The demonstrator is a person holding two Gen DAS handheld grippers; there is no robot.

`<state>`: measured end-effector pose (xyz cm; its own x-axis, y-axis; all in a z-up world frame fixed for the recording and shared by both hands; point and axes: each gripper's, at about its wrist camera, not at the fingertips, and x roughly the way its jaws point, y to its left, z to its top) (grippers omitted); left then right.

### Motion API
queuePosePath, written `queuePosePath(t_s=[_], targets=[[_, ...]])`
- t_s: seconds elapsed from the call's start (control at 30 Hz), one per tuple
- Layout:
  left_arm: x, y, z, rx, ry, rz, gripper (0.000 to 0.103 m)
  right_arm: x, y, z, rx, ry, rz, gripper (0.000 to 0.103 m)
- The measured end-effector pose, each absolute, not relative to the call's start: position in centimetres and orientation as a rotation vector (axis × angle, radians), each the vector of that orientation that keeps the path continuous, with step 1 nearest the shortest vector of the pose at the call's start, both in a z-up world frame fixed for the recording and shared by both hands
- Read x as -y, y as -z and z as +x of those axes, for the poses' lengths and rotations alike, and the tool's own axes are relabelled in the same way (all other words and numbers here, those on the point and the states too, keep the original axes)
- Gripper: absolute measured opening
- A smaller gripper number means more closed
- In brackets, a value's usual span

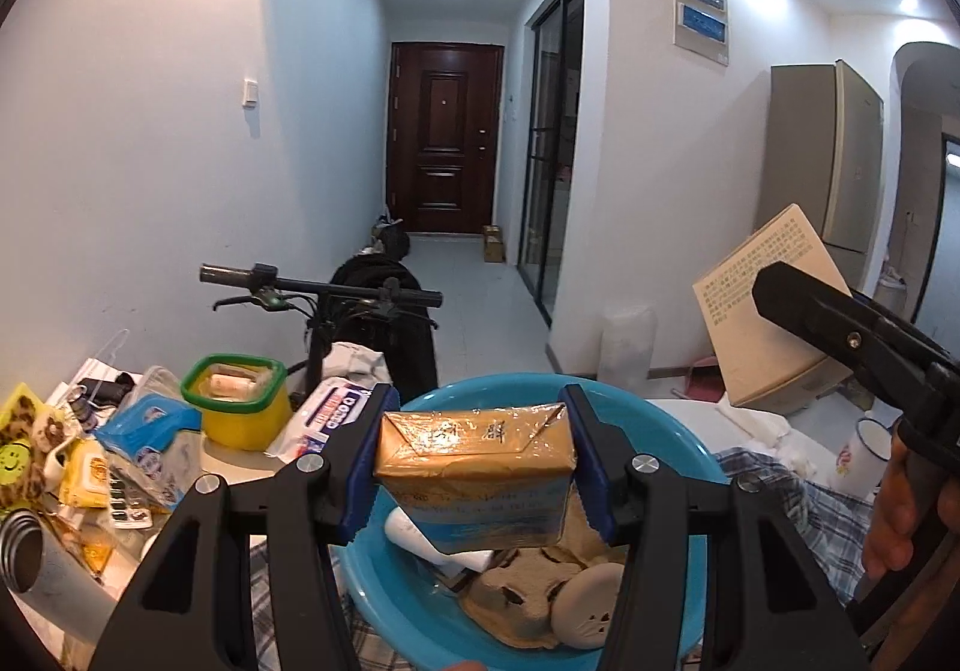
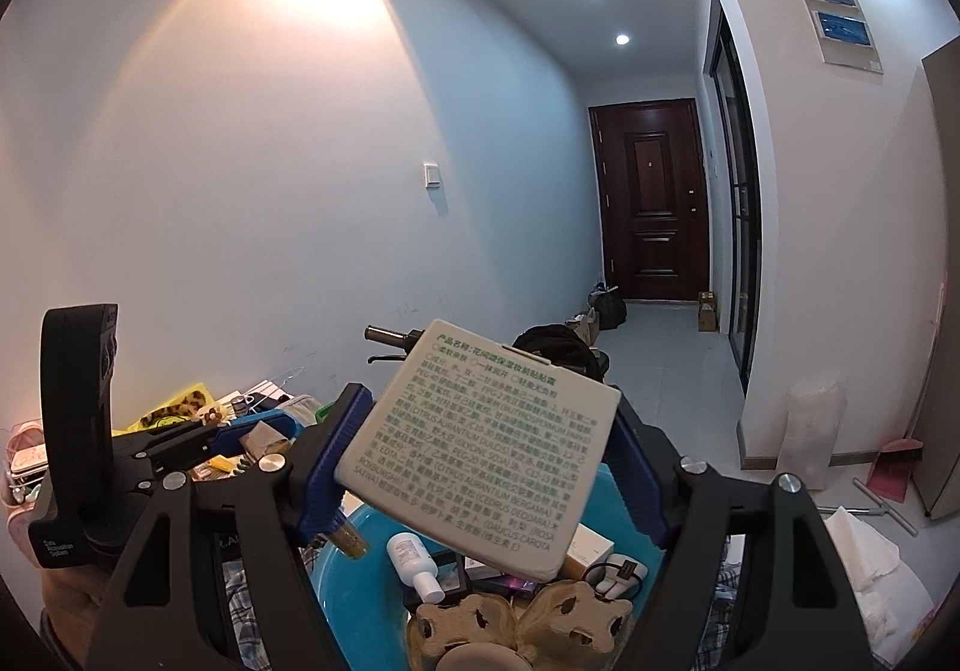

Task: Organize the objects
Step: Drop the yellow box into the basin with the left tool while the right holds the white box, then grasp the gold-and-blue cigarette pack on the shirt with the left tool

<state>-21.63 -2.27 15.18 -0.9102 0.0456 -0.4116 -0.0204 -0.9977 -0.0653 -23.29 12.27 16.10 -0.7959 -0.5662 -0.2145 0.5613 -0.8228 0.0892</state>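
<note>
Left hand-held gripper (image 1: 474,467) is clenched on a tan cigarette pack (image 1: 474,470), pads on its two short sides, pack's long axis running L-R across the jaws, centre of left wrist frame. Blue basin (image 1: 678,431) sits directly under and just beyond it, so drop path looks like straight down; basin already has a white tube, a brown plush toy and a white round thing inside.

Right hand-held gripper (image 2: 474,455) is grasping a flat cream box (image 2: 480,449) w/ green print, tilted, centre of right wrist frame, also over the basin (image 2: 336,569). Both hover above it; left looks nearer the basin middle, my guess.

Left view alone shows clutter at lower left: yellow tub w/ green rim (image 1: 237,401), wipes packs. Right view alone shows the box's printed face and a small white bottle (image 2: 411,554) in the basin.
</note>
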Motion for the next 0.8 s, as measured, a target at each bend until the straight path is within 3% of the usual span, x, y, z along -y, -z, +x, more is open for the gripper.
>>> queuePosePath(t_s=[0.17,0.23,0.27,0.57,0.8], targets=[[2.8,-15.5,-21.4,0.106,-3.046,-0.65,0.061,-11.8,-16.1,-23.0,0.015,2.523,0.308,0.075],[3.2,-15.6,-21.4,0.123,-3.063,-0.668,0.099,-11.9,-16.1,-23.0,0.016,2.52,0.308,0.075],[3.4,-15.7,-21.2,0.14,-3.076,-0.663,0.103,-11.9,-16.1,-23.0,0.015,2.521,0.309,0.075],[4.8,-16.2,-20.9,0.199,-3.09,-0.646,0.103,-11.7,-16.1,-22.9,0.011,2.53,0.308,0.075],[6.1,-16.9,-18.9,-0.003,-3.237,-0.65,0.103,-11.9,-16.2,-22.8,0.004,2.522,0.305,0.075]])
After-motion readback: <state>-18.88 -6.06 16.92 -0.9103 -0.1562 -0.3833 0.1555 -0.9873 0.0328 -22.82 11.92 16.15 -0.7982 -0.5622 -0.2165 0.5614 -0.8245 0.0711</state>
